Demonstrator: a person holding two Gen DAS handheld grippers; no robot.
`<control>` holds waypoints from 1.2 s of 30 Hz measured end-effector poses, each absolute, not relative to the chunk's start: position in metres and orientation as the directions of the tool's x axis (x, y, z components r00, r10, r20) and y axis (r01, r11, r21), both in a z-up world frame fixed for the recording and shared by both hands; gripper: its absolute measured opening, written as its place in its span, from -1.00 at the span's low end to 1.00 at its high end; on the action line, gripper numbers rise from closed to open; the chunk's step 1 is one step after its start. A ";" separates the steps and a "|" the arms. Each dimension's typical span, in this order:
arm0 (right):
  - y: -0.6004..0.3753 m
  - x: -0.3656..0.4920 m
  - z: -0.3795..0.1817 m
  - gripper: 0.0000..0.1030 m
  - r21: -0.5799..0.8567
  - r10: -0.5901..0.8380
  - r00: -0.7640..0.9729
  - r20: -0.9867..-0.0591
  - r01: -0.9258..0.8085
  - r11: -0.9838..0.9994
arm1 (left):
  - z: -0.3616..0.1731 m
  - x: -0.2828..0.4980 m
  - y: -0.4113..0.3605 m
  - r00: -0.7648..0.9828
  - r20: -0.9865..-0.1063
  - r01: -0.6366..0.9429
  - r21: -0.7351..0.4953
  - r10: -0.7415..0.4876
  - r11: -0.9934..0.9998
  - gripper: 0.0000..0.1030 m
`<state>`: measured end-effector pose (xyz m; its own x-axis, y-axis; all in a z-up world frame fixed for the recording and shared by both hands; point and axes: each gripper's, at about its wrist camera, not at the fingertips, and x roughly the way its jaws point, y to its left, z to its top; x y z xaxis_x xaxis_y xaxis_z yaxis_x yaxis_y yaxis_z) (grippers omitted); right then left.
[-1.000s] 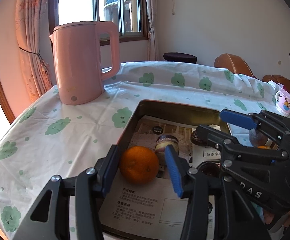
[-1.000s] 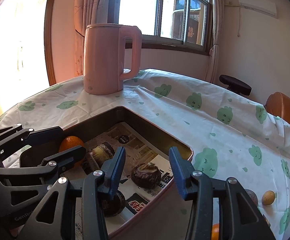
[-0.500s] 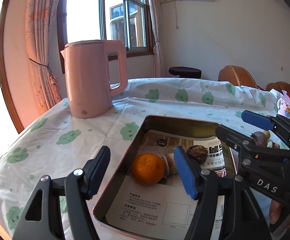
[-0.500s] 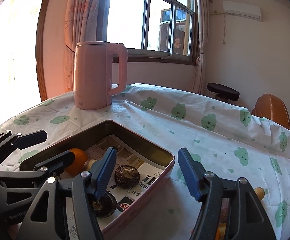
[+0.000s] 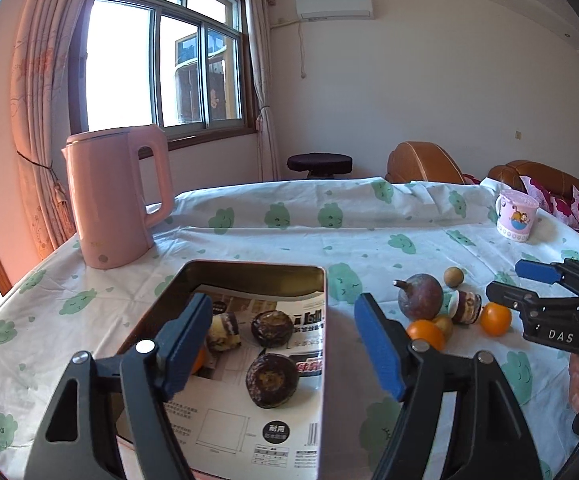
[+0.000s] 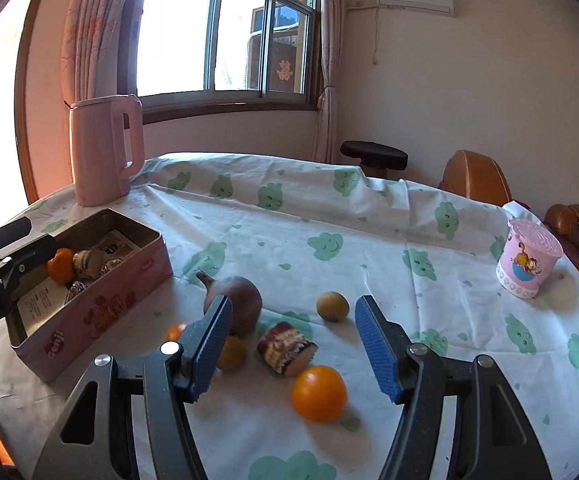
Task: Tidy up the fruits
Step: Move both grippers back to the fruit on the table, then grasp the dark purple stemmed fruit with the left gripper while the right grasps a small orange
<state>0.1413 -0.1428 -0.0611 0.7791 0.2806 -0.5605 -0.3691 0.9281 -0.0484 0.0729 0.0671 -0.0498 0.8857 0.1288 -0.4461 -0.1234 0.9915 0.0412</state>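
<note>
A pink tin lined with paper holds an orange, a cut fruit piece and two dark round fruits. My left gripper hangs over the tin's near end; its jaws are opening and nothing is between them. Loose on the cloth to the right lie a big purple fruit, a small brown fruit, a cut piece and oranges. My right gripper stands open above the cut piece and the nearest orange, touching neither.
A pink kettle stands behind the tin at the table's far left. A pink cartoon cup sits at the far right. Brown chairs and a dark stool stand beyond the table.
Both grippers opened wider and drew back from the tin. The orange between the left pads now lies free in the tin. The right gripper swung right, over the loose fruit.
</note>
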 end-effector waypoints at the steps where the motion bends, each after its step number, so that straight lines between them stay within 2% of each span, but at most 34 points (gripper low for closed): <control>1: -0.149 0.143 -0.065 0.27 -0.037 0.278 0.765 -0.582 -0.365 0.930 | -0.051 0.076 0.061 0.883 -0.454 -0.109 0.046 0.118 0.993 0.47; 5: -0.158 0.150 -0.079 0.27 -0.011 0.273 0.705 -0.654 -0.369 0.929 | -0.054 0.088 0.040 0.874 -0.479 -0.067 0.057 0.086 0.996 0.47; 10: -0.155 0.155 -0.089 0.27 0.042 0.327 0.634 -0.701 -0.421 0.906 | -0.055 0.093 0.017 0.871 -0.487 -0.029 0.076 0.062 0.997 0.47; 11: -0.155 0.157 -0.092 0.20 0.051 0.332 0.616 -0.715 -0.427 0.903 | -0.055 0.095 0.012 0.871 -0.488 -0.015 0.077 0.051 0.997 0.47; 12: -0.155 0.159 -0.093 -0.02 0.060 0.332 0.606 -0.723 -0.424 0.904 | -0.055 0.096 0.008 0.872 -0.487 -0.001 0.077 0.039 0.997 0.47; 16: -0.158 0.162 -0.097 -0.29 0.100 0.359 0.575 -0.735 -0.431 0.897 | -0.058 0.104 -0.002 0.865 -0.501 0.022 0.081 0.022 0.996 0.47; 22: -0.164 0.159 -0.088 -0.30 0.068 0.329 0.634 -0.700 -0.400 0.914 | -0.058 0.122 -0.006 0.847 -0.531 0.044 0.043 -0.015 0.998 0.47; 27: -0.174 0.173 -0.078 -0.31 0.035 0.255 0.703 -0.664 -0.312 0.950 | -0.065 0.152 -0.016 0.794 -0.602 0.095 -0.010 -0.082 0.995 0.47; 31: -0.175 0.183 -0.077 -0.31 0.023 0.219 0.724 -0.654 -0.270 0.962 | -0.078 0.174 -0.023 0.755 -0.653 0.086 -0.001 -0.066 0.996 0.47; 36: -0.175 0.187 -0.078 -0.30 0.029 0.213 0.728 -0.651 -0.257 0.966 | -0.086 0.188 -0.019 0.718 -0.688 0.088 -0.060 -0.105 0.994 0.44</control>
<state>0.1866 -0.1753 -0.0778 0.7283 0.2131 -0.6513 -0.2571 0.9660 0.0285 0.1876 -0.0188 -0.0861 0.7178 -0.1052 -0.6882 0.0884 0.9943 -0.0598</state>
